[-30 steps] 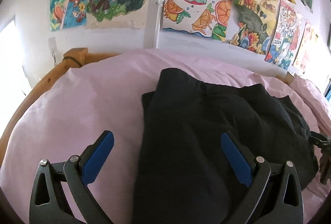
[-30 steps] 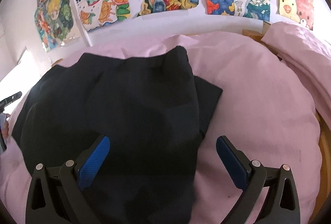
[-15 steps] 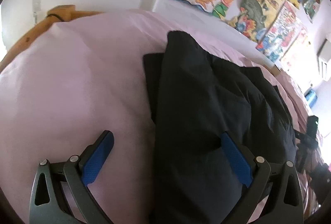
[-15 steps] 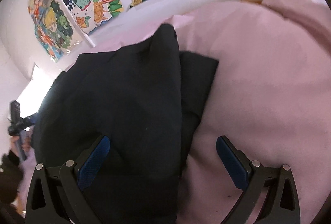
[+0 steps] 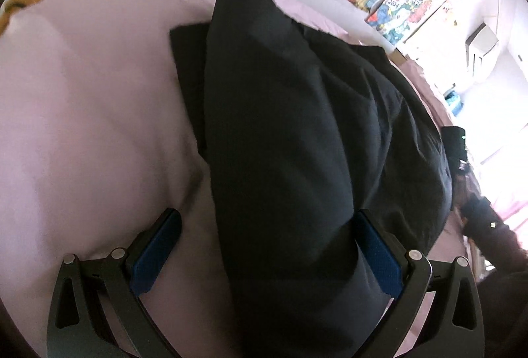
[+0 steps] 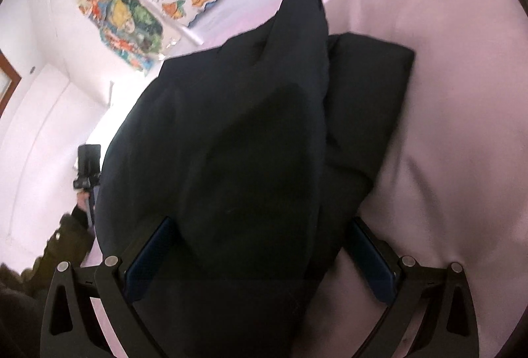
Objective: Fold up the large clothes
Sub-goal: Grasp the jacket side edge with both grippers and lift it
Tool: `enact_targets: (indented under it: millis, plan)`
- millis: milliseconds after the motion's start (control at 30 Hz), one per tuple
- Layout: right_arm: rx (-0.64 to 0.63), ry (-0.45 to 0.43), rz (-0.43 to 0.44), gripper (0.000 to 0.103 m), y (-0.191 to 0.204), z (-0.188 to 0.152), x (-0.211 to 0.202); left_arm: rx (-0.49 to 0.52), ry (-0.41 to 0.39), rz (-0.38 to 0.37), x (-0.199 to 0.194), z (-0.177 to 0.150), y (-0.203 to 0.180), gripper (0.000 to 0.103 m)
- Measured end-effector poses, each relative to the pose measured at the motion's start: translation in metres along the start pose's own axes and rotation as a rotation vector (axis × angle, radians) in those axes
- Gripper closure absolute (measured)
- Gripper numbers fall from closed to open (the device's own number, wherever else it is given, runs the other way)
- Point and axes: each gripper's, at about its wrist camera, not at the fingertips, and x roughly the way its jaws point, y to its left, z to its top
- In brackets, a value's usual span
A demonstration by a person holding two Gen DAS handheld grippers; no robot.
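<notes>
Left wrist: both grippers' fingers (image 5: 156,250) spread wide astride the black garment (image 5: 297,126).

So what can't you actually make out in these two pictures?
- Black garment: its near end runs off the bottom edge in both wrist views, so its type and full shape are hidden.
- Left gripper, right gripper: whether the fingers touch the cloth is unclear.
- Wall drawings: blurred, cropped by the fisheye rim.
- Pink sheet: partly hidden under the garment.

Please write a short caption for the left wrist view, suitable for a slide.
Open left gripper straddling the near edge of a black garment lying partly folded on a pink bedsheet.
</notes>
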Motion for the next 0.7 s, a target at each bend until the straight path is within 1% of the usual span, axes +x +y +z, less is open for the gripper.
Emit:
enact_targets:
  millis: [133,233,267,400,500,567,700]
  plan:
    - [-0.01,0.04,0.041,0.0,-0.005,0.005,0.008,0.003,0.044,-0.057,0.005,0.006,0.008,0.001]
    - [-0.016,0.061,0.069,0.0,-0.007,0.006,0.013,0.029,0.067,-0.087,0.01,0.008,0.006,0.001]
    - [-0.018,0.068,0.083,0.0,-0.008,0.007,0.016,0.036,0.09,-0.102,0.01,0.006,0.006,0.001]
    - [-0.004,0.081,0.129,0.0,-0.009,0.01,0.023,0.081,0.143,-0.129,0.016,0.004,0.002,0.001]
    - [0.013,0.081,0.136,0.0,-0.01,0.01,0.026,0.089,0.166,-0.158,0.017,0.003,0.003,0.001]
    - [0.017,0.077,0.138,0.0,-0.009,0.01,0.025,0.086,0.171,-0.15,0.018,0.003,0.004,0.001]
    - [0.028,0.073,0.124,0.0,-0.007,0.011,0.026,0.094,0.181,-0.09,0.015,0.004,0.001,0.001]
